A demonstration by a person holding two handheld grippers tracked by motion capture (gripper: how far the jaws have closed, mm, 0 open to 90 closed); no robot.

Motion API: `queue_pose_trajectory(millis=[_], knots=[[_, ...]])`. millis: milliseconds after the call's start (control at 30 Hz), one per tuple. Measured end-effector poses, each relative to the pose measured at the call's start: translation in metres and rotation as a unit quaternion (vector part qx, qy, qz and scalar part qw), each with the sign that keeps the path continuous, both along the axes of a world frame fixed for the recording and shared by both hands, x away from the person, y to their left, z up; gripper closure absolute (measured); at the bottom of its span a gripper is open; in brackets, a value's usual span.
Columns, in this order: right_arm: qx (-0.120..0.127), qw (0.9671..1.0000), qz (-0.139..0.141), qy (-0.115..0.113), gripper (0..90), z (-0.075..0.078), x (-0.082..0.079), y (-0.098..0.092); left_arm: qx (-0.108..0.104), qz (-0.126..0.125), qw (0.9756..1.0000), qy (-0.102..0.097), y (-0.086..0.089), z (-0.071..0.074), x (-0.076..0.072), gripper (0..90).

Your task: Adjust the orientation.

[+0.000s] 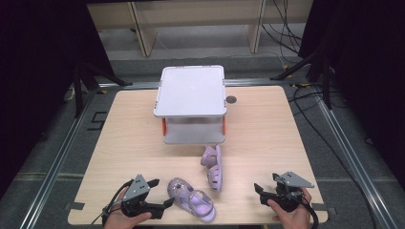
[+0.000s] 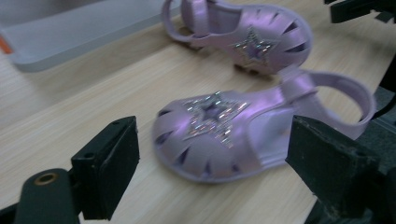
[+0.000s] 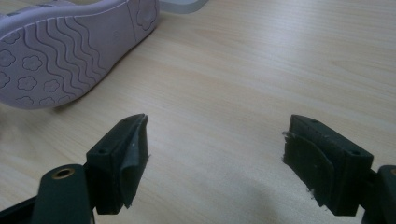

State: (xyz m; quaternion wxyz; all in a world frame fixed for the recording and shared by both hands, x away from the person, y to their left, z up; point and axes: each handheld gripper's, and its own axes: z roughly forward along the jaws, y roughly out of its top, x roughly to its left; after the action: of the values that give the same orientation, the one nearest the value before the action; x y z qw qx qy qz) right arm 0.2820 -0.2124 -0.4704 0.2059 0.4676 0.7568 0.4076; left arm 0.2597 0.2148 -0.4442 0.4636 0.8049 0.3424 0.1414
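Observation:
Two lilac sandals with glitter stars lie near the table's front. The near sandal (image 1: 191, 199) (image 2: 219, 135) stands on its sole, toe toward my left gripper (image 1: 161, 192) (image 2: 219, 149). That gripper is open, with the toe just ahead of its jaws and neither pad touching it. The far sandal (image 1: 213, 167) (image 2: 247, 37) lies on its side, its wavy sole (image 3: 70, 51) facing my right gripper (image 1: 259, 193) (image 3: 215, 140). My right gripper stands open over bare wood at the front right, holding nothing.
A white two-level rack (image 1: 191, 90) with orange clips stands at the middle back of the wooden table; its lower shelf (image 2: 79, 32) lies just beyond the sandals. A small dark hole (image 1: 231, 99) sits right of it. Bare wood lies left and right.

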Motion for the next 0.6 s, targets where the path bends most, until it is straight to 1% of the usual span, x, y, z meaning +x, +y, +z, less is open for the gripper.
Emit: queue_pose_trajectory(millis=[33,67,100,133,167,200,233,267,300,333,367,400,433,467,500,533,567,600], knots=[[0.0,1.0,0.0,-0.001,22.0,0.0,0.0,0.0,0.001,-0.005,1.0,-0.001,-0.005,0.001,0.001,16.4],[0.001,1.0,0.0,-0.002,22.0,0.0,0.0,0.0,0.005,-0.005,1.0,0.0,-0.01,0.002,0.001,16.4],[0.003,1.0,-0.001,0.002,22.0,0.0,0.0,0.0,0.005,-0.005,1.0,0.0,-0.01,0.002,0.001,16.3],[0.004,1.0,-0.001,0.004,22.1,0.0,0.0,0.0,-0.001,-0.01,0.9999,0.003,-0.02,0.003,0.002,16.3],[0.004,1.0,0.0,0.004,22.1,0.0,0.0,0.0,0.013,-0.018,0.9997,-0.006,-0.023,0.004,0.004,16.3],[0.004,1.0,-0.002,0.0,22.1,0.0,0.0,0.0,0.012,-0.019,0.9997,-0.003,-0.028,0.005,0.003,16.3],[0.004,1.0,-0.002,0.0,22.1,0.0,0.0,0.0,0.012,-0.019,0.9997,-0.003,-0.028,0.005,0.003,16.3],[0.005,1.0,-0.001,0.001,22.2,-0.001,0.0,0.0,0.03,-0.024,0.9991,-0.019,-0.037,0.007,0.003,16.3],[0.005,1.0,-0.001,0.001,22.2,-0.001,0.0,0.0,0.03,-0.024,0.9991,-0.019,-0.037,0.007,0.003,16.3],[0.005,1.0,0.001,0.002,22.2,-0.001,0.001,0.0,0.04,-0.035,0.9984,-0.02,-0.044,0.008,0.003,16.3],[0.004,1.0,0.001,0.002,22.2,-0.001,0.001,0.0,0.04,-0.035,0.9984,-0.02,-0.044,0.008,0.003,16.4],[0.005,1.0,0.002,0.001,22.3,-0.001,0.001,0.0,0.033,-0.031,0.9988,-0.017,-0.051,0.005,0.003,16.3],[0.005,1.0,0.005,0.006,22.3,-0.001,0.0,0.0,0.039,-0.031,0.9987,-0.016,-0.053,0.003,0.003,16.4],[0.008,0.9999,0.005,0.005,22.3,-0.001,0.0,0.001,0.055,-0.035,0.9977,-0.019,-0.054,0.003,0.004,16.4],[0.008,0.9999,0.005,0.005,22.3,-0.001,0.0,0.001,0.055,-0.035,0.9977,-0.019,-0.054,0.003,0.004,16.5],[0.002,0.9999,0.01,0.001,22.3,-0.001,0.001,0.0,0.057,-0.039,0.9975,-0.018,-0.055,0.002,0.003,16.9],[0.004,0.9999,0.01,0.003,22.3,-0.001,0.001,0.001,0.058,-0.03,0.9976,-0.021,-0.059,0.002,0.002,16.9],[0.007,0.9999,0.002,0.009,22.4,-0.001,0.0,0.001,0.072,-0.036,0.9965,-0.025,-0.059,0.002,0.002,17.0]])
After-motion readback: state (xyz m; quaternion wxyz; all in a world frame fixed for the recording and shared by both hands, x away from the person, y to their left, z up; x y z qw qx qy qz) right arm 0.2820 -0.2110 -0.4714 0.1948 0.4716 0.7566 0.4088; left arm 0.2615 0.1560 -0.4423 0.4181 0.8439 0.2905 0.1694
